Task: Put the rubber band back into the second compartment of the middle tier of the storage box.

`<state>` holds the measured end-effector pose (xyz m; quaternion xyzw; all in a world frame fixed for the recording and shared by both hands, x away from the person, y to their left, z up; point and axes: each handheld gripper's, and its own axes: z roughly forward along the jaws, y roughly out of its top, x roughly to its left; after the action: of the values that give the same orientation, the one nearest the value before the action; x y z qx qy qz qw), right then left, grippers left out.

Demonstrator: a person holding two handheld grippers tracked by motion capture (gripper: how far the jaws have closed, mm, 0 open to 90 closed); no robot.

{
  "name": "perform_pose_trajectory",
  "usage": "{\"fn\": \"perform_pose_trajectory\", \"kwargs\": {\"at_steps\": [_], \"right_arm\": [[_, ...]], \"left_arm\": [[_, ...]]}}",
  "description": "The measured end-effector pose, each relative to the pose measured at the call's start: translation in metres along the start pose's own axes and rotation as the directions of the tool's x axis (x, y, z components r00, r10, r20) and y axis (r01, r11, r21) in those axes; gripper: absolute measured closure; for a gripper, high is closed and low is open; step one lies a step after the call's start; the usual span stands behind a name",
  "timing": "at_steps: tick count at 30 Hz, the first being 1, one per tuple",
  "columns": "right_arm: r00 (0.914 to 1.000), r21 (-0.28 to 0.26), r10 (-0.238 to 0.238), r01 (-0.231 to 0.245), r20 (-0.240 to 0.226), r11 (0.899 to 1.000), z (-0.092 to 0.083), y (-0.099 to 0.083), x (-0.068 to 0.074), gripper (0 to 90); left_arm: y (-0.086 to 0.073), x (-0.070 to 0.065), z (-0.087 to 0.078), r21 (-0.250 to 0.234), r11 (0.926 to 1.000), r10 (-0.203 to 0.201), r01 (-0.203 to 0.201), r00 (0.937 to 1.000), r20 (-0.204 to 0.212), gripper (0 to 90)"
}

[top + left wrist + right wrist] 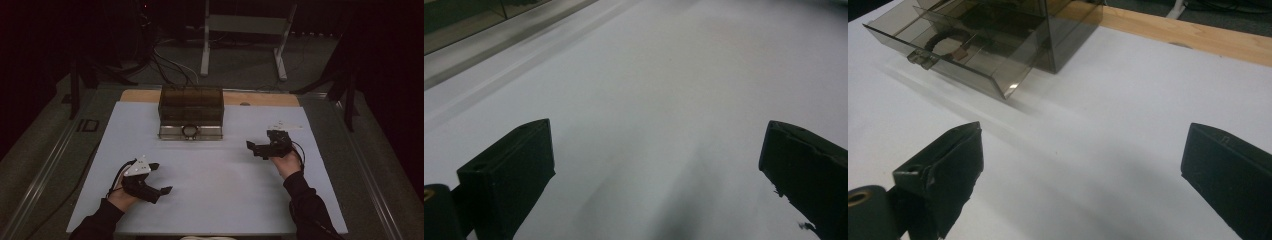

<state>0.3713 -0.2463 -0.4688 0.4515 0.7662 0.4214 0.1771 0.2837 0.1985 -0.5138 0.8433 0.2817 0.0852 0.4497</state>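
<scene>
- My left gripper [159, 177] rested low on the near left of the white surface [215, 170], fingers [506, 175] spread wide, holding nothing.
- My right gripper [256, 148] lay at the right, fingers [943, 165] equally wide and empty, aimed toward the smoked drawer box [191, 111].
- The box stood at the far middle, its bottom drawer [948, 52] pulled out, a dark ring [190, 131] lying inside.
- Judged progress: drawer open; any closing or removal of the ring remained undone.
- Open room lay between both grippers and the box; the wooden far edge [1188, 32] ran just behind it.
</scene>
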Motion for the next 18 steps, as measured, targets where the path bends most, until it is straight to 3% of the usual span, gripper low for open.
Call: {"fn": "perform_pose_trajectory", "kwargs": {"at_steps": [10,18], "right_arm": [[1.0000,-0.013,0.009,-0.009,0.000,1.000,-0.012,-0.024,-0.003,2.5],[0.9998,0.027,0.005,-0.005,0.018,1.000,-0.019,-0.046,-0.003,2.5]], "left_arm": [[0.000,0.000,0.000,0.000,1.0000,0.002,-0.002,1.0000,-0.001,2.6],[0.000,0.000,0.000,0.000,1.0000,0.004,-0.004,1.0000,-0.003,2.6]]}}
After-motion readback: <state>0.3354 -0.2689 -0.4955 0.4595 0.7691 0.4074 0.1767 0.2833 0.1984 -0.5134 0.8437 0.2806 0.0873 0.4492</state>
